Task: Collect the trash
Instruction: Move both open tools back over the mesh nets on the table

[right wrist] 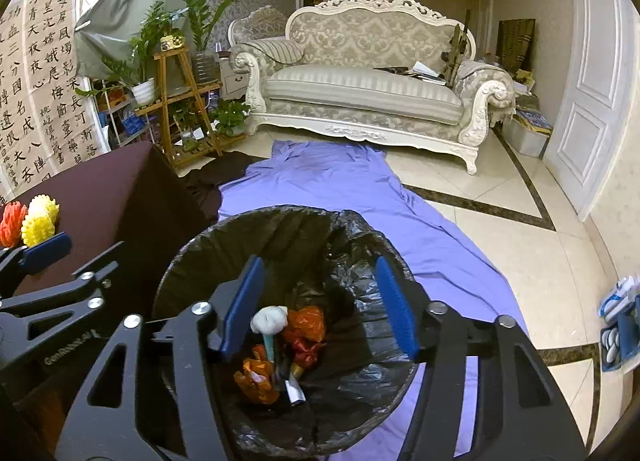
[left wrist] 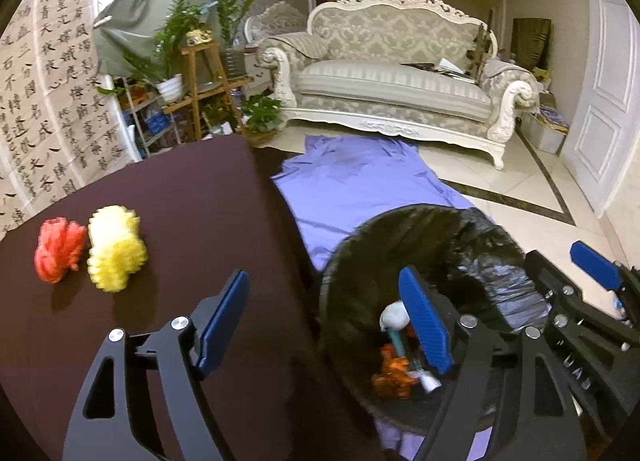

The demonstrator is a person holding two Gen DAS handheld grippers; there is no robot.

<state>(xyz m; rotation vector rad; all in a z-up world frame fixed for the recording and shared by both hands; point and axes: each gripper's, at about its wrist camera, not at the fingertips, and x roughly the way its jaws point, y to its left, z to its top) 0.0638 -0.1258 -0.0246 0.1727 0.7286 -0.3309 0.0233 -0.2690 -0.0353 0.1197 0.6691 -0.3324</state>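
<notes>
Both grippers, left gripper [left wrist: 324, 325] and right gripper [right wrist: 320, 309], gape wide, holding nothing. Yellow foam net [left wrist: 116, 247] and red foam net [left wrist: 60, 251] lie touching on the surface [left wrist: 180, 201]; they look light and squashy, so pinch across the middle.

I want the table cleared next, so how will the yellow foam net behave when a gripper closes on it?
The yellow foam net looks airy and open-meshed, so it is probably very light and will squash between the pads rather than resist. It touches the red foam net, so a push may drag that along. Its ribbed surface likely grips well; rolling seems unlikely on the brown tabletop.
</notes>
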